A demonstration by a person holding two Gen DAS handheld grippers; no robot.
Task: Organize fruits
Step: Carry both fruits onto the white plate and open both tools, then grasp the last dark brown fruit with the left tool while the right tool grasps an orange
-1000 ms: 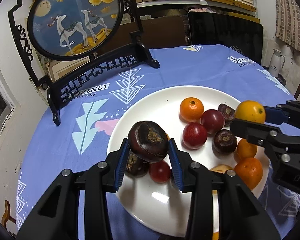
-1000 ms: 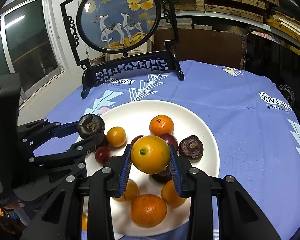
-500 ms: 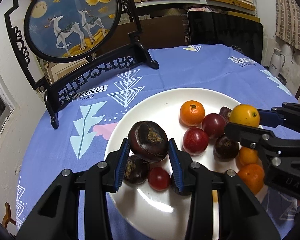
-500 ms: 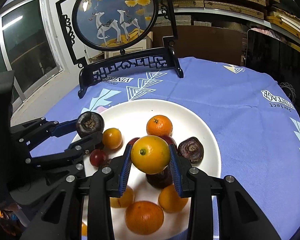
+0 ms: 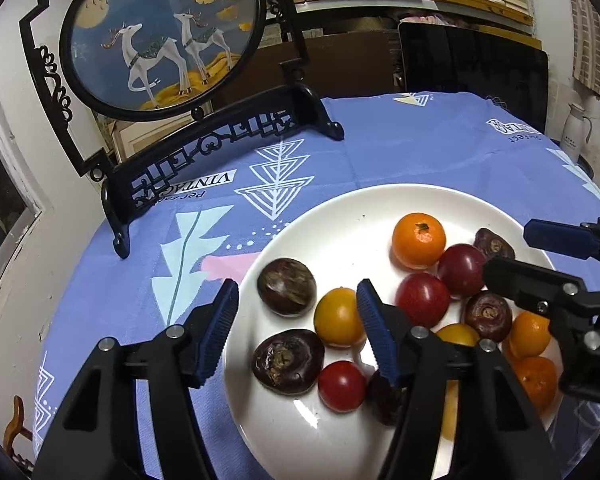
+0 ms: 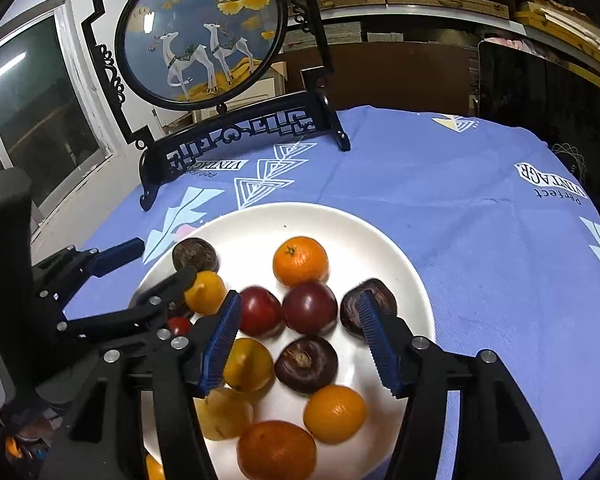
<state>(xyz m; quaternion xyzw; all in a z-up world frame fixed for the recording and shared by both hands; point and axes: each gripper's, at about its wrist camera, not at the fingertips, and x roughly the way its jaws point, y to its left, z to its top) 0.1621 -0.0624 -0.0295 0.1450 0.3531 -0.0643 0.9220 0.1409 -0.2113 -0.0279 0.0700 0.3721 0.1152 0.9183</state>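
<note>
A white plate (image 5: 340, 216) (image 6: 380, 232) on the blue tablecloth holds several fruits: oranges, red plums, dark brown water chestnuts and yellow fruits. My left gripper (image 5: 296, 316) is open over the plate's left side, and a dark water chestnut (image 5: 287, 287) lies on the plate between its fingers. My right gripper (image 6: 300, 336) is open over the plate's middle, above a red plum (image 6: 309, 307) and a dark chestnut (image 6: 306, 364). A yellow-orange fruit (image 6: 247, 364) lies, slightly blurred, by its left finger. Each gripper shows in the other's view.
A round deer painting in a black carved stand (image 5: 160, 32) (image 6: 204, 28) stands at the table's back left. A dark chair (image 5: 472, 60) is behind the table. A white flask (image 5: 576, 132) stands at the far right.
Both grippers have opened. The left one let go of the dark water chestnut, which now lies on the plate. The right one let go of the yellow-orange fruit, which dropped among the fruits.
</note>
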